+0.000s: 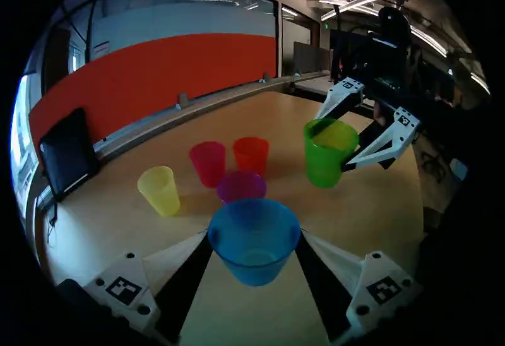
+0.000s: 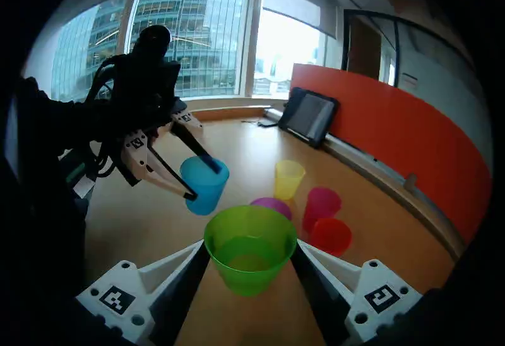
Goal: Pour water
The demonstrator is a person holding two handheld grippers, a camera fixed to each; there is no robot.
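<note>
The left gripper (image 1: 254, 237) is clamped on the blue cup (image 1: 254, 251) at lower centre. The right gripper (image 2: 250, 245) grips the green cup (image 2: 250, 267) the same way. In the left gripper view the green cup stands upper right of the blue, both upright, rims apart (water in either is hard to make out).

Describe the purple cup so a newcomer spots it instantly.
On the wooden table, before the orange wall, four cups stand clustered. The purple cup is frontmost in both views. Neighbours: yellow cup, pink cup, red cup; only it is purple.
</note>
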